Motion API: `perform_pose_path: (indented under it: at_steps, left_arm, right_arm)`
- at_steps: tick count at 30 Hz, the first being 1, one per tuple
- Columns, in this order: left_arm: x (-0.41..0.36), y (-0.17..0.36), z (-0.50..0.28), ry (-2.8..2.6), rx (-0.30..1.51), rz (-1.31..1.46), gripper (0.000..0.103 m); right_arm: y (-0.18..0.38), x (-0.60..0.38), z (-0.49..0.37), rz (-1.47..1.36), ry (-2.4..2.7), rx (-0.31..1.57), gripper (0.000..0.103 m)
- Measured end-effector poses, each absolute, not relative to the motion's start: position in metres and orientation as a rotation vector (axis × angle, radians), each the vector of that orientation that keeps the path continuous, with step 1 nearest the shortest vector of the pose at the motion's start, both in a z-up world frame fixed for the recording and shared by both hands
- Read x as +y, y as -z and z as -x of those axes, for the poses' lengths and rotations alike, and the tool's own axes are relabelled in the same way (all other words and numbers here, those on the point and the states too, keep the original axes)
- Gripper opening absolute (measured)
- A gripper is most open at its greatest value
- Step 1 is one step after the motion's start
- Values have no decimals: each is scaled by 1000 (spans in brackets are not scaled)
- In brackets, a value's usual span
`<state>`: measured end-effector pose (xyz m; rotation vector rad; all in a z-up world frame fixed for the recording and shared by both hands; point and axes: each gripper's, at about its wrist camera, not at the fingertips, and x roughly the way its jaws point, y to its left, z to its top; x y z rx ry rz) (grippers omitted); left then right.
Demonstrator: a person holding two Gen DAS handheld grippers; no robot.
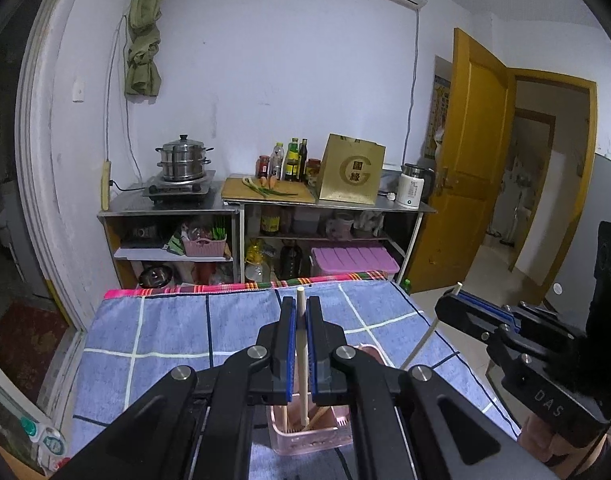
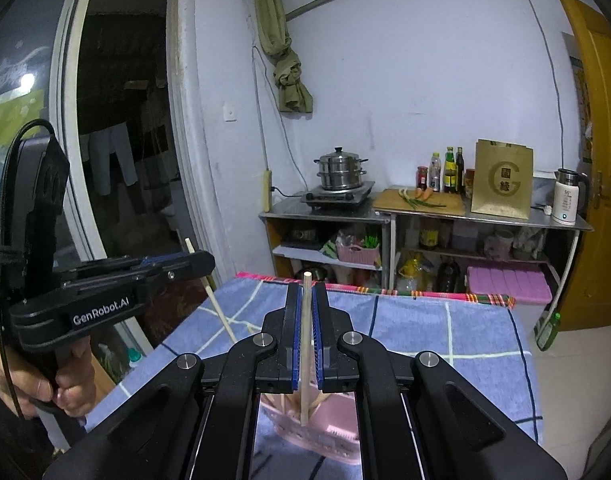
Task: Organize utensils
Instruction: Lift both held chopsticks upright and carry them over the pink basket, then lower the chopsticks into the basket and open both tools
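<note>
A table draped in a blue checked cloth (image 1: 165,328) carries a pink slotted basket (image 1: 305,436) holding chopsticks.

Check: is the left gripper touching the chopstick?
Touching. The left wrist view shows the left gripper shut on the chopstick, blue pads pressed against both its sides.

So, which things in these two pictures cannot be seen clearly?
- Pink slotted plastic basket: left wrist view, mostly hidden by the left claw.
- Same basket: right wrist view, hidden by the right claw.
- Shelf contents: too small.
</note>
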<state>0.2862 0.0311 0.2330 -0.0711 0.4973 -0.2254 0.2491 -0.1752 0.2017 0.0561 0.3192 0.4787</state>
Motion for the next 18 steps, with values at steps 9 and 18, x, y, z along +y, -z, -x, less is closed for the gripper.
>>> perform_pose_path:
  at_steps: [9, 18]
  left_arm:
    - [31, -208, -311, 242, 529, 82, 5]
    - [29, -174, -322, 260, 564, 85, 5]
  right_arm:
    - [-188, -170, -276, -83, -483, 347, 5]
    - [-163, -167, -287, -83, -487, 388, 5]
